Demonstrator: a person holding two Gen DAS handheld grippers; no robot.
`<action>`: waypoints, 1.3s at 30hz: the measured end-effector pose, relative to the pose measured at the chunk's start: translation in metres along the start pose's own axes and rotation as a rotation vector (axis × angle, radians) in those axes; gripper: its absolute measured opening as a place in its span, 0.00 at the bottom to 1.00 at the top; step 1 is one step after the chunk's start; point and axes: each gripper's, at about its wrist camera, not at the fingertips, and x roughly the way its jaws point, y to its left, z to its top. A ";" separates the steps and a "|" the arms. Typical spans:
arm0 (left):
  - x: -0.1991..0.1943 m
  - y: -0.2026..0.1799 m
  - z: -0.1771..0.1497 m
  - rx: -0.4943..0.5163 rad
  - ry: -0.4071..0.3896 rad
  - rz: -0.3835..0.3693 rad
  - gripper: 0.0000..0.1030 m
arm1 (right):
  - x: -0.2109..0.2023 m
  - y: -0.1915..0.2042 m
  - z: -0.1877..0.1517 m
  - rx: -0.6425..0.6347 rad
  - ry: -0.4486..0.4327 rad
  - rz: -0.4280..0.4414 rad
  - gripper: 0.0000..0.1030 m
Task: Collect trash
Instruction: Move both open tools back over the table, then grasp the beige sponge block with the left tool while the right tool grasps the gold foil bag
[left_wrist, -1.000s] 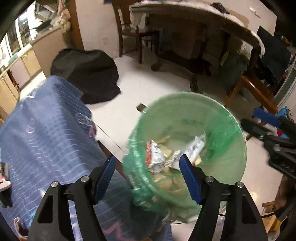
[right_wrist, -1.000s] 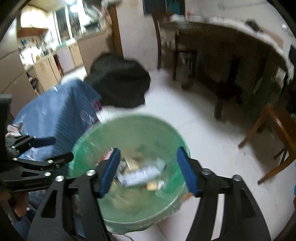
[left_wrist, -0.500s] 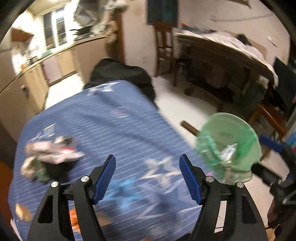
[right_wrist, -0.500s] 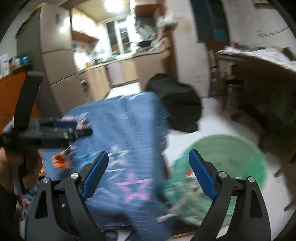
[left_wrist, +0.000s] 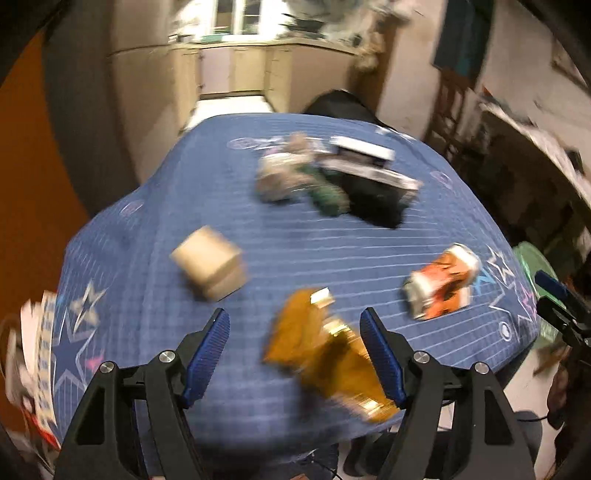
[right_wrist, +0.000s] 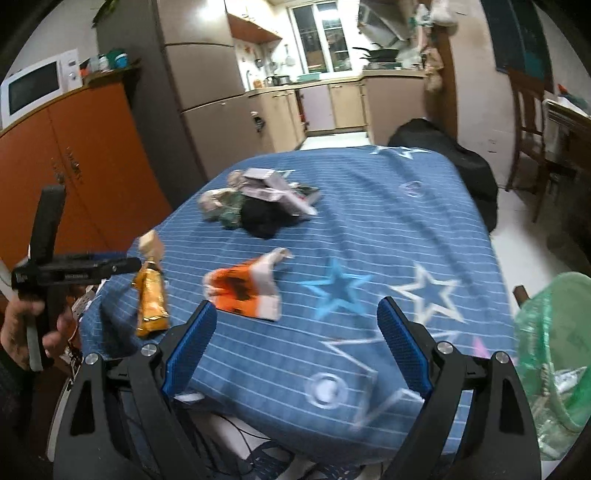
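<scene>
Hovering w/ jaws spread, left gripper (left_wrist: 295, 349) lines up on gold wrapper (left_wrist: 325, 354) at bottom centre; right gripper (right_wrist: 295, 345) empty, also spread, near green bin (right_wrist: 554, 354).

The near-right stretch of the cloth (right_wrist: 388, 236) lies bare, open from its near edge up to the far corner. On the left, a gold wrapper (right_wrist: 150, 295), an orange wrapper (right_wrist: 245, 288) and, farther back, a trash heap (right_wrist: 258, 201) block it; the green bin (right_wrist: 554, 332) flanks the right edge.
</scene>
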 end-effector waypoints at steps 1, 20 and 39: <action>-0.002 0.009 -0.003 -0.022 -0.010 0.006 0.71 | 0.004 0.009 0.002 -0.009 0.005 0.015 0.83; 0.060 0.037 0.046 -0.175 0.028 0.121 0.78 | 0.102 0.163 -0.008 -0.339 0.196 0.256 0.83; 0.067 0.033 0.035 -0.171 -0.014 0.168 0.46 | 0.110 0.163 -0.011 -0.318 0.159 0.128 0.41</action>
